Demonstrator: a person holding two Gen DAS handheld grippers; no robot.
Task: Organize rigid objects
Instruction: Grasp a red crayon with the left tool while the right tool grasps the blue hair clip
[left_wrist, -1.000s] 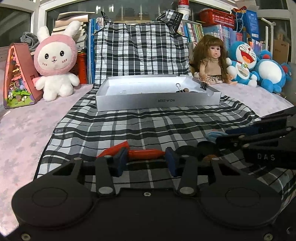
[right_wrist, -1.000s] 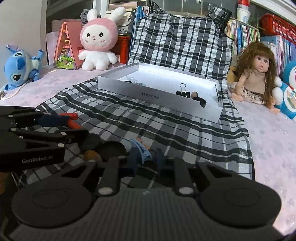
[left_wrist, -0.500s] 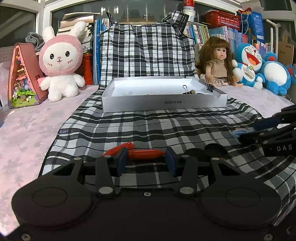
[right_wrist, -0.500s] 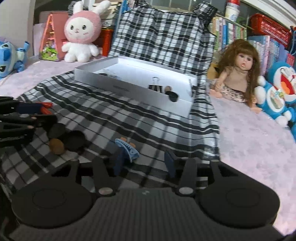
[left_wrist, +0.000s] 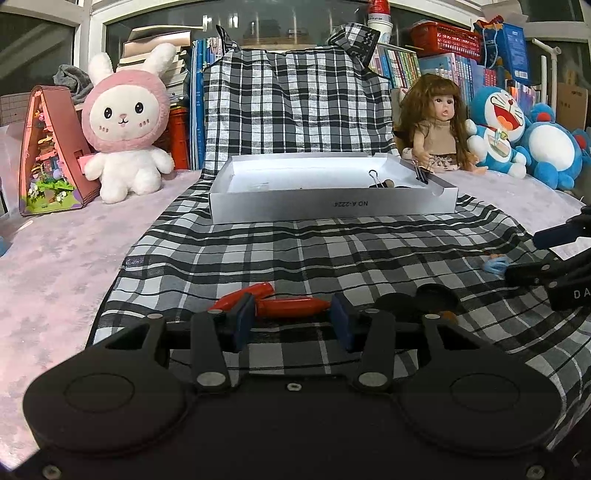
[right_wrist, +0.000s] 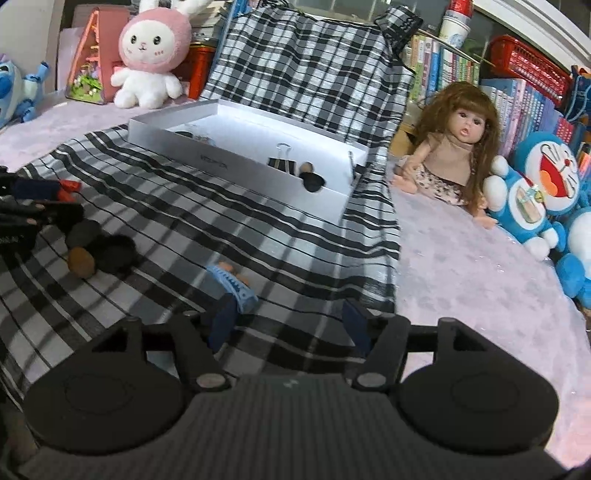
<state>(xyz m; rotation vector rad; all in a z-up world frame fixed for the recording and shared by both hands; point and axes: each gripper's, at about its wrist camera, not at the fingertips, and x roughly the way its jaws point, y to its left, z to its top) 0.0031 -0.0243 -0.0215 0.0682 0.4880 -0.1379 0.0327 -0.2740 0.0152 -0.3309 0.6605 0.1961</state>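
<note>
Left gripper (left_wrist: 291, 321): jaws apart, clamped on nothing, hovering low over black-and-white checked cloth (left_wrist: 295, 254). Red-handled tool (left_wrist: 280, 304): two glossy tapered handles lying on the cloth directly ahead of the fingertips, one handle crosswise between the blue pads (left_wrist: 244, 317), the other angled off past the left pad; working end hidden behind the left finger, so exact type unclear. Probably stiff, light to moderate in weight, slick plastic sleeves; best hold judged across the thicker middle of the crosswise handle, squarely, to prevent twisting out of the pads.

Right gripper (right_wrist: 290, 325): jaws spread wide, empty. Blue hair claw clip (right_wrist: 232, 286): just ahead of the left fingertip, partly overlapped by it, well off the centreline toward that side. Likely very light, rigid but brittle at the teeth, prone to skidding; best hold judged across the solid body, not the teeth.

Dark round discs (right_wrist: 110, 251) and a small brown oval piece (right_wrist: 80, 261): further left of the right gripper, near the left gripper's fingers; flat and low, hard to pinch from the cloth.

White shallow box (left_wrist: 332, 201): well ahead of both grippers, already containing a binder clip (right_wrist: 282, 162) and a few small dark items; presumed destination.

Background beyond the box: bunny plush (left_wrist: 125, 122), doll (left_wrist: 436, 122).
</note>
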